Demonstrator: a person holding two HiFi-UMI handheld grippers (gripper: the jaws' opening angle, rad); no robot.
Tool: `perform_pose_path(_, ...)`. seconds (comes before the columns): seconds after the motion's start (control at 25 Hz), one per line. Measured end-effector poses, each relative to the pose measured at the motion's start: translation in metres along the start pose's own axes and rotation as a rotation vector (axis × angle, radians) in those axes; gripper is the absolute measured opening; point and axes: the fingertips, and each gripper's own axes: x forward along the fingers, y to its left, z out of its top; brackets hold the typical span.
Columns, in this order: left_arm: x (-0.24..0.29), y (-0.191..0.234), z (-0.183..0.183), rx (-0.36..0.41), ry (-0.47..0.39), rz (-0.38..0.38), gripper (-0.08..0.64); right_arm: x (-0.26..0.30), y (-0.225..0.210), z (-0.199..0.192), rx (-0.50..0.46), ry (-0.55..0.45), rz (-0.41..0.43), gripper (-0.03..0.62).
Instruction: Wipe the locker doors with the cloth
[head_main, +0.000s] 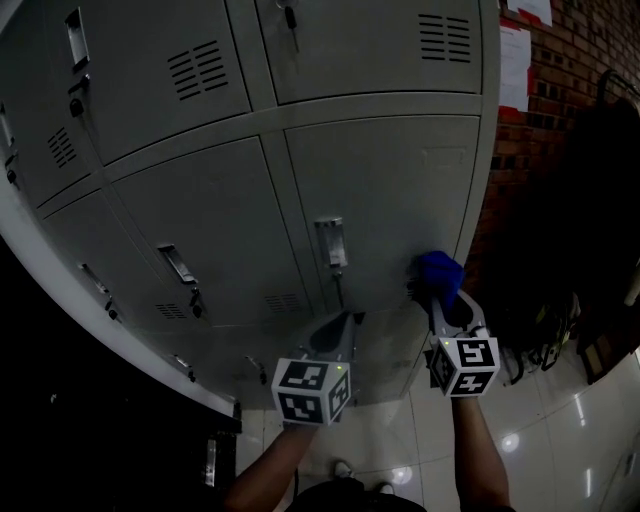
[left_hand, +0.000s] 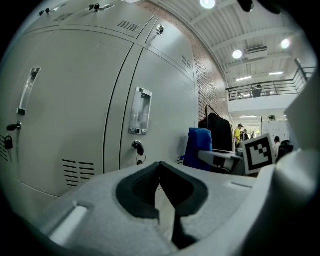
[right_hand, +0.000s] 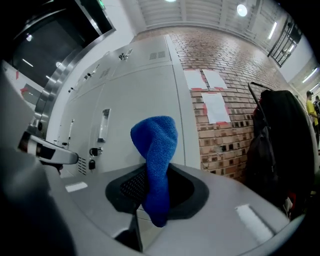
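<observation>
Grey metal locker doors (head_main: 390, 200) fill the head view. My right gripper (head_main: 441, 297) is shut on a blue cloth (head_main: 439, 271), which sits at the right edge of the lower right door, beside its handle (head_main: 331, 243). Whether the cloth touches the door I cannot tell. In the right gripper view the blue cloth (right_hand: 156, 155) sticks up from between the jaws of the right gripper (right_hand: 150, 186). My left gripper (head_main: 341, 322) hangs below the handle and keyed lock (left_hand: 137, 148). Its jaws, seen in the left gripper view (left_hand: 160, 170), are shut with nothing held.
A brick wall (head_main: 565, 90) with posted papers (head_main: 514, 60) stands right of the lockers. A dark coat (head_main: 590, 220) hangs there, with a bag (head_main: 545, 335) on the glossy tiled floor (head_main: 560, 440). More locker doors (head_main: 200, 70) extend left and above.
</observation>
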Motion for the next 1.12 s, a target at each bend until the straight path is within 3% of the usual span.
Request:
perform_pose_path(0.36,-0.019,0.030,-0.010,-0.020,-0.015,0.084,0.003,-0.009,0.122,-0.029,-0.020,-0.039,0.225,0.080)
perform_pose_path(0.56,-0.034,0.053,-0.019,-0.032,-0.003,0.136,0.003,0.002,0.169,-0.050,-0.045,-0.032,0.296,0.080)
perform_pose_path(0.84,-0.046,0.070,-0.028,-0.043,0.013,0.176,0.003,0.028,0.198,-0.070,-0.038,-0.015,0.338,0.081)
perform_pose_path(1.12,-0.041,0.068,-0.033,-0.031,0.032,0.173,0.003,0.045,0.186,-0.078,-0.015,0.007,0.314,0.080)
